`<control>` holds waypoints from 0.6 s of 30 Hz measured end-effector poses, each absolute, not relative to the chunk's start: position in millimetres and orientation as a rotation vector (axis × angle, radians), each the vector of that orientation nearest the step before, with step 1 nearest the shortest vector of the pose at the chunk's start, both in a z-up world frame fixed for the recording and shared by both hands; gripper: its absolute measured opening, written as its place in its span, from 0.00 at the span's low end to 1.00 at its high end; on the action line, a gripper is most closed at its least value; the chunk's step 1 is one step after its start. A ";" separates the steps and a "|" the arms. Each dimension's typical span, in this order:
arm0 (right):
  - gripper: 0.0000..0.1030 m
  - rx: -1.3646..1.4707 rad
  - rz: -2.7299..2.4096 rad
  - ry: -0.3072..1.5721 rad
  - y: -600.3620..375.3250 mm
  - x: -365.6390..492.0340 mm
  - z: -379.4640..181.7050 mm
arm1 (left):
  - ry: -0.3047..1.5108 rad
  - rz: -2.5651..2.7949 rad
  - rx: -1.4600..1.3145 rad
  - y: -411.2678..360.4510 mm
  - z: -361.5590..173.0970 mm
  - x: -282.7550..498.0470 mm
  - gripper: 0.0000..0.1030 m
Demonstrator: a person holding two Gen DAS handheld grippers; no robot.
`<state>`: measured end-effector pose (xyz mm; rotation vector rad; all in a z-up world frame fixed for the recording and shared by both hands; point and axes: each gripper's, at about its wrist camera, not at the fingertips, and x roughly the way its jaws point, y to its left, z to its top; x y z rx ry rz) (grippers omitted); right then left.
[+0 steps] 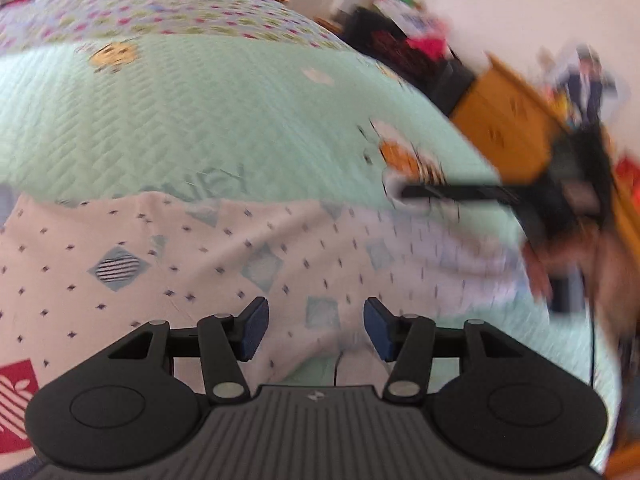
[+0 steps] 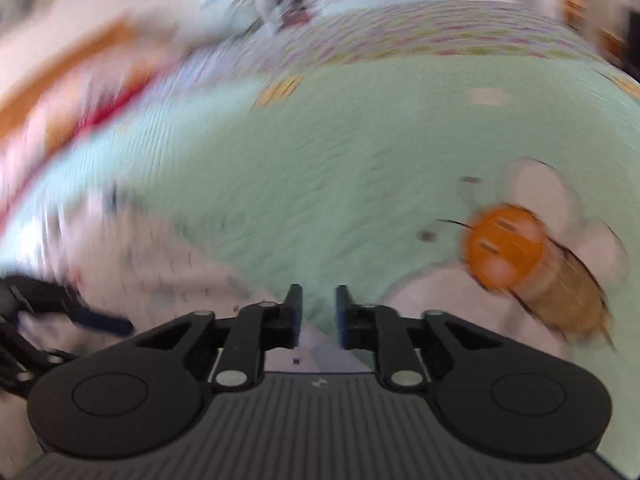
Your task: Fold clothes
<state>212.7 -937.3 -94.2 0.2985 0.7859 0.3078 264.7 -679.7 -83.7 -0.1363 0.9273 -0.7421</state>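
Observation:
A white garment (image 1: 208, 264) with small dark diamonds and pale blue squares lies spread on a mint green quilted bedspread (image 1: 200, 120). My left gripper (image 1: 316, 326) is open just above the garment's near edge, holding nothing. My right gripper (image 2: 319, 312) is partly open with a narrow gap, over a corner of the garment (image 2: 296, 354). It also shows in the left wrist view (image 1: 472, 194), blurred, at the garment's far right edge. The left gripper appears at the lower left of the right wrist view (image 2: 100, 322). The right wrist view is strongly motion-blurred.
The bedspread carries an orange bee print (image 2: 508, 248) and a yellow print (image 1: 114, 54). A wooden dresser (image 1: 516, 128) stands right of the bed with dark clutter (image 1: 384, 44) behind it. A red patterned item (image 1: 16, 400) lies at the lower left.

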 end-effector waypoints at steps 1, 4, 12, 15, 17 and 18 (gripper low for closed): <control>0.20 0.381 0.281 0.757 -945.4 197.4 -90.3 | 0.932 -0.734 -0.185 -675.1 -81.7 269.5 0.54; 0.20 0.650 0.212 0.693 -965.6 152.1 -93.7 | 0.968 -0.780 -0.254 -680.1 -84.5 280.7 0.54; 0.00 0.735 -0.181 0.699 -1001.1 62.5 -120.1 | 1.072 -0.849 -0.142 -695.9 -99.8 284.5 0.54; 0.12 0.679 -0.257 0.640 -1004.5 49.0 -104.7 | 1.055 -0.836 -0.192 -689.9 -95.0 290.7 0.54; 0.21 0.711 -0.292 0.592 -1007.7 43.8 -101.1 | 1.002 -0.817 -0.221 -686.2 -89.9 296.6 0.54; 0.21 0.730 -0.294 0.572 -1009.5 42.4 -100.5 | 0.975 -0.808 -0.236 -684.4 -87.3 299.5 0.55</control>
